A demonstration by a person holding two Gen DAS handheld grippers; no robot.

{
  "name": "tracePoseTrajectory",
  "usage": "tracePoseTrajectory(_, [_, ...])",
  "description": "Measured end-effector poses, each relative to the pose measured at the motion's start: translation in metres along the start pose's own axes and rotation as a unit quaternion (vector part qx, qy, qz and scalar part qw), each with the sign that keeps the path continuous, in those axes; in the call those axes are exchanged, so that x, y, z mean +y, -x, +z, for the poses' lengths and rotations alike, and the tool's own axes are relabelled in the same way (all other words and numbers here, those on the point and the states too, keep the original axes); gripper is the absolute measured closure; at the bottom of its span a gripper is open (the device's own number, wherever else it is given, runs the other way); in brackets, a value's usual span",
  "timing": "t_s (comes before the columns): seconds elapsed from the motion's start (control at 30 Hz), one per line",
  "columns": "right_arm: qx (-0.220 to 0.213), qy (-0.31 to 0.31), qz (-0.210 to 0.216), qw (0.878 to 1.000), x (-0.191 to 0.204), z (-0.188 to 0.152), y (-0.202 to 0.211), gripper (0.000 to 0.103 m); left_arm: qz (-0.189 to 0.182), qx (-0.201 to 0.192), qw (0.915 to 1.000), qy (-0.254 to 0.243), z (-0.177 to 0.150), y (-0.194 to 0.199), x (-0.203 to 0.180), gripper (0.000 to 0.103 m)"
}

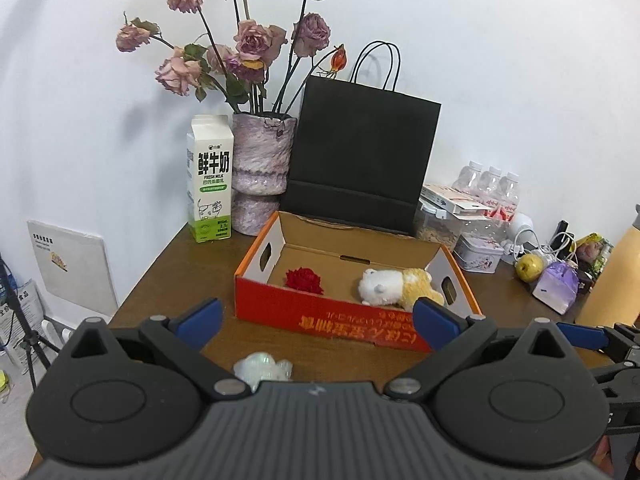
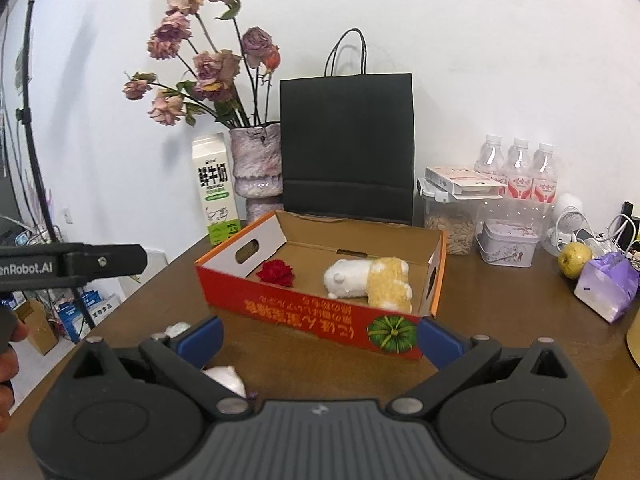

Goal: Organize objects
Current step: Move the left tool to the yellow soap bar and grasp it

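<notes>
While both claws gape, the box (image 1: 320, 312) holds a plush (image 1: 396, 286).

1. Cardboard box (image 2: 320, 312): matt inside, glossy red print outside.
2. Plush toy (image 2: 370, 280): fuzzy cloth.
3. Table (image 2: 500, 320): smooth brown wood.
4. My finger pads (image 1: 434, 322): blue, matt.

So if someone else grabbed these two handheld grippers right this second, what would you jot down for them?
Left gripper: open, empty, held low in front of the box.
Right gripper: open, empty, alongside it.
Cardboard box: mid-table, already holding the red flower and the white-and-yellow plush toy.
Left to do: a small white object lies on the table just before the left gripper, outside the box; probably the next pick. What it is, I cannot tell.
</notes>
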State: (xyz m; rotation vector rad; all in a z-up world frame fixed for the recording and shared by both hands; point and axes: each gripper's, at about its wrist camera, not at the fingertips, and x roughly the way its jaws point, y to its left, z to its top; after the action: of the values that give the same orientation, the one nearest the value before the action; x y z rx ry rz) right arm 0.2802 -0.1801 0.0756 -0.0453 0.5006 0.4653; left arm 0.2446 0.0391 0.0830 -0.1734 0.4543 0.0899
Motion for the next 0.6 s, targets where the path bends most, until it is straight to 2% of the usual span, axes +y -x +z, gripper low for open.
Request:
tracePoseTrajectory(0.33, [-0.001,0.018,0.001,1.000,0.008,-0.044,0.044,0.000,0.001,-0.002,1.0000,-0.004,-0.031,0.051,0.001,0.000])
tracePoseTrajectory(0.6, [0.011,0.030,-0.006,0.999,0.006,-0.086,0.066,0.000,0.006,0.010,0.9999,-0.001,-0.063,0.075,0.011,0.000])
